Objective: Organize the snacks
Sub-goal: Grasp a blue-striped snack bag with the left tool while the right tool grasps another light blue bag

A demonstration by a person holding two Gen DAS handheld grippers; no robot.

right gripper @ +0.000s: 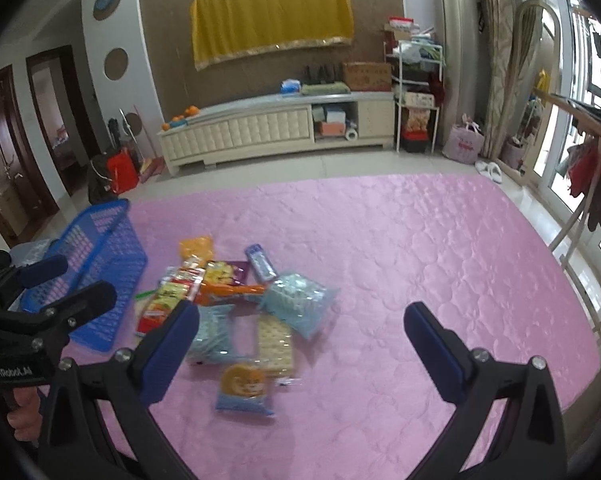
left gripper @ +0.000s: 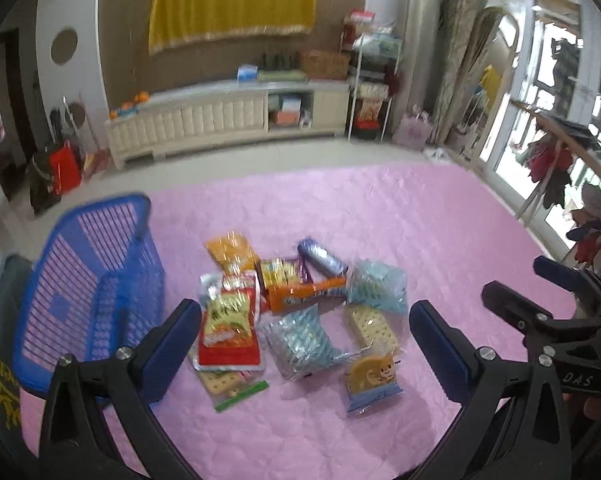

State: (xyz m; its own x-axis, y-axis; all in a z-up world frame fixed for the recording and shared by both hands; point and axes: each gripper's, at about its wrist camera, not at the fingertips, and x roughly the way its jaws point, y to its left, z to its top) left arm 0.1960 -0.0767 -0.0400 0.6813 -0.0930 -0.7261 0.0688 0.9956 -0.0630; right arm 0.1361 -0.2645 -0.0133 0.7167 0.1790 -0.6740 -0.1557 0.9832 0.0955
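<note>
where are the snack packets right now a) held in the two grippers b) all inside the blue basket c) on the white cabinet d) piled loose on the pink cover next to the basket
d: the snack packets lie in a loose pile on the pink cover beside the blue basket, and both the left gripper and right gripper hang open and empty.

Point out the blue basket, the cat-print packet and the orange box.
blue basket (left gripper: 100, 280), left wrist view, on its slatted side wall.
cat-print packet (right gripper: 244, 390), right wrist view, on the cat picture.
orange box (left gripper: 306, 294), left wrist view, on its front face.
</note>
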